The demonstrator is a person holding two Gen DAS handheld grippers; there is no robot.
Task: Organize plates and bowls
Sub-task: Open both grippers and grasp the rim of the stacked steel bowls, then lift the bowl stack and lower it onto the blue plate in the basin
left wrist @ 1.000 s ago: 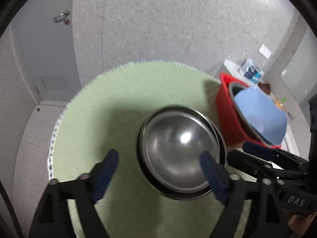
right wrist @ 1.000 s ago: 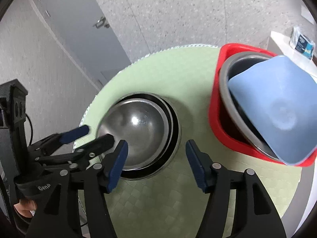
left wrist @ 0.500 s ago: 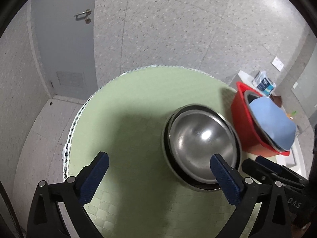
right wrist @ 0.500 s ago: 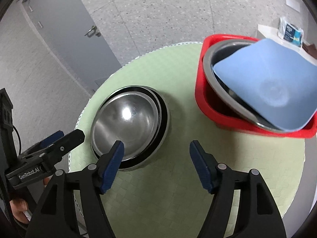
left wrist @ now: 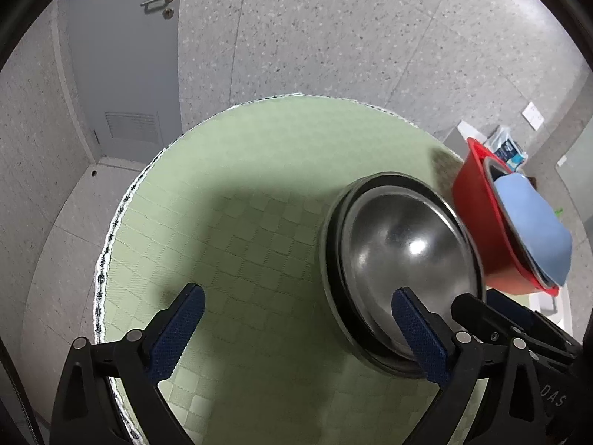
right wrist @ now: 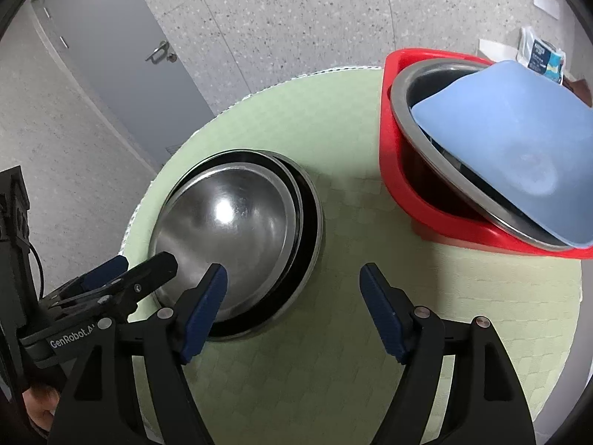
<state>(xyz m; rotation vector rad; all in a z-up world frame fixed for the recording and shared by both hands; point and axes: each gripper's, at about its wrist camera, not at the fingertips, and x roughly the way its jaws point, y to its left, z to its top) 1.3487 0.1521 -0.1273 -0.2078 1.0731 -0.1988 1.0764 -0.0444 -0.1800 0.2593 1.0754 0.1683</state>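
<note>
A stack of nested steel bowls (left wrist: 400,252) (right wrist: 237,230) rests on the round green mat (left wrist: 237,230). My left gripper (left wrist: 296,319) is wide open over bare mat, and its right finger (left wrist: 418,333) overlaps the stack's near rim. My right gripper (right wrist: 292,296) hovers just right of the stack. Its jaws are opening with only mat between them, and its left finger (right wrist: 204,307) lies over the stack's near edge. A red basin (right wrist: 393,141) (left wrist: 478,222) holds a tilted steel bowl (right wrist: 404,89) and a blue plate (right wrist: 519,129) (left wrist: 530,226).
The green mat (right wrist: 333,371) covers a small round table whose edge drops to a speckled floor. A grey door (left wrist: 122,74) stands beyond on the left. A white stand with a blue packet (right wrist: 541,52) sits behind the basin. A hand (right wrist: 40,404) shows at the lower left.
Both grippers have opened wider. In the left wrist view the bowl stack slid from between the fingers to the right finger. The right wrist view now shows more of the basin.
</note>
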